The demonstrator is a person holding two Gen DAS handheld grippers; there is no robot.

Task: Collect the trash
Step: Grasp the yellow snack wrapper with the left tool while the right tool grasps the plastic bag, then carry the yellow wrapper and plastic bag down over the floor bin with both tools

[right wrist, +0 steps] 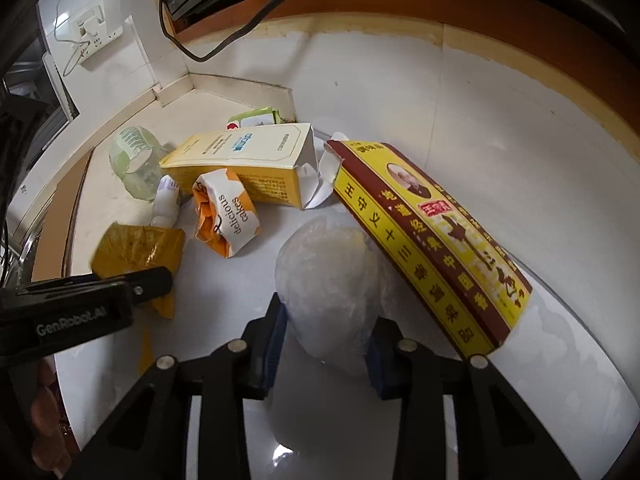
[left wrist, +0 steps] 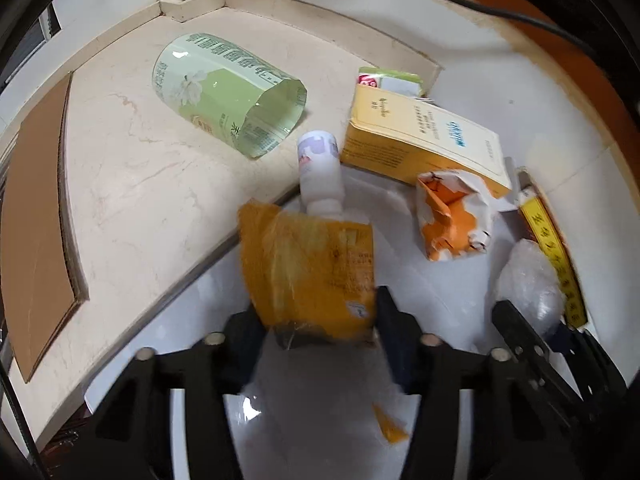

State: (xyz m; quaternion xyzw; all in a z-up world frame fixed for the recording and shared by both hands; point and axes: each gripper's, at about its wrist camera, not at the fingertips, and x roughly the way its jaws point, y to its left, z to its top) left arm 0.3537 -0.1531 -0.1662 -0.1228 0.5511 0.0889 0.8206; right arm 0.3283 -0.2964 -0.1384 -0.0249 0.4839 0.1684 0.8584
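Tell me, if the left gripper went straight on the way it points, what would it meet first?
The orange wrapper already sits between its fingers. Just beyond lies the small white bottle, probably next, though depth is unclear.

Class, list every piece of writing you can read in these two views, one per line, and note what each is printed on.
"delicious cakes": crumpled orange-and-white paper wrapper.
"GenRobot.AI": black body of the left tool.
Chinese print on the yellow-and-maroon box, pale yellow carton and green label sleeve: characters visible, too small or distorted to quote.
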